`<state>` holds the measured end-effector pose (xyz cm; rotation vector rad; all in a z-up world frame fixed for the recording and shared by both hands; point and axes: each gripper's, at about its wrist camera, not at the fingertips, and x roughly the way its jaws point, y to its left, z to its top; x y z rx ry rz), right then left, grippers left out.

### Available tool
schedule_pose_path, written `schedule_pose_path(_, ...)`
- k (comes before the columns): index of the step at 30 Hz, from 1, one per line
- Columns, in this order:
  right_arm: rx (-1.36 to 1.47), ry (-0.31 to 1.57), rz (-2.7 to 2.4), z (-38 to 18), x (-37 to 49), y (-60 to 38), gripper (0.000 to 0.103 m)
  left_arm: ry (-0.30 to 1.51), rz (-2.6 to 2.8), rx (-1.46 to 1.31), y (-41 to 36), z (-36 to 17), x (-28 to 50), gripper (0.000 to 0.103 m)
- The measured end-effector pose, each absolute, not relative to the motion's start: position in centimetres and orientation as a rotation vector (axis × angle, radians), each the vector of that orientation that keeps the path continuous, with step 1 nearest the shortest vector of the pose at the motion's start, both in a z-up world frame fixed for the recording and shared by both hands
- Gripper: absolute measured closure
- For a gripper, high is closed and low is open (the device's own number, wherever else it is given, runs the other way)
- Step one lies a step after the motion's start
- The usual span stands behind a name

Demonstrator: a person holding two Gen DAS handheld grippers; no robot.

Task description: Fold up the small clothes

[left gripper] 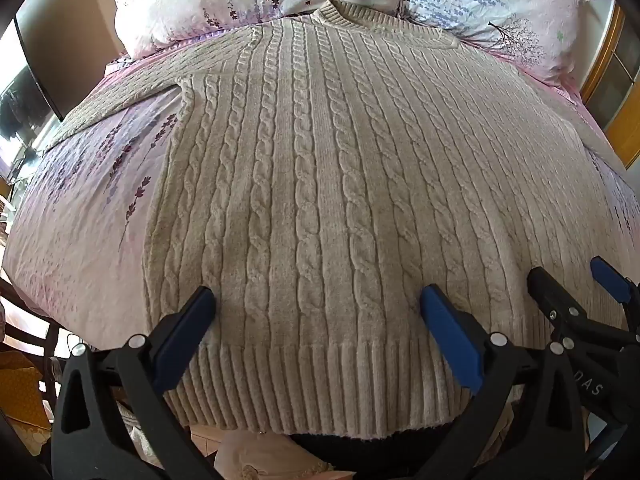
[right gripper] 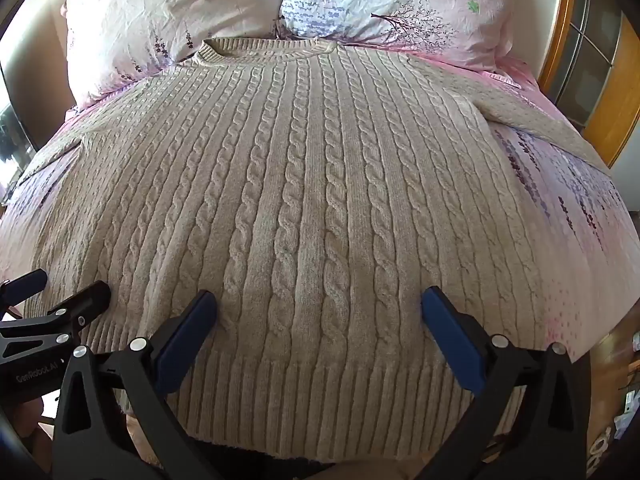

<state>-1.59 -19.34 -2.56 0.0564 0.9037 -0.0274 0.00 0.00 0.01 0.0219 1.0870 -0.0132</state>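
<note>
**Both tongs wide over the jumper's hem**

A pink floral-print bed sheet [left gripper: 80, 208] carries a beige cable-knit jumper [left gripper: 320, 184], spread flat with its collar against two floral pillows [right gripper: 180, 12]. A wooden-framed glass door [right gripper: 592, 60] stands beyond the jumper's far sleeve. Both tongs tilt downward above the jumper's ribbed hem [right gripper: 320, 392]. The left gripper [left gripper: 318, 308] and right gripper [right gripper: 320, 308] gape fully, gripping nothing, side by side.
</note>
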Motion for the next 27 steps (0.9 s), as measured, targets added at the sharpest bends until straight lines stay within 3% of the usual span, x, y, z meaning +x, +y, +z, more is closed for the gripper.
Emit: schedule_pose_path(27,0.058,0.905,-0.028,-2.63,-1.47,-19.38,0.001,1.085,-0.012,0.02,-0.11,0.2,-0.31,0.002)
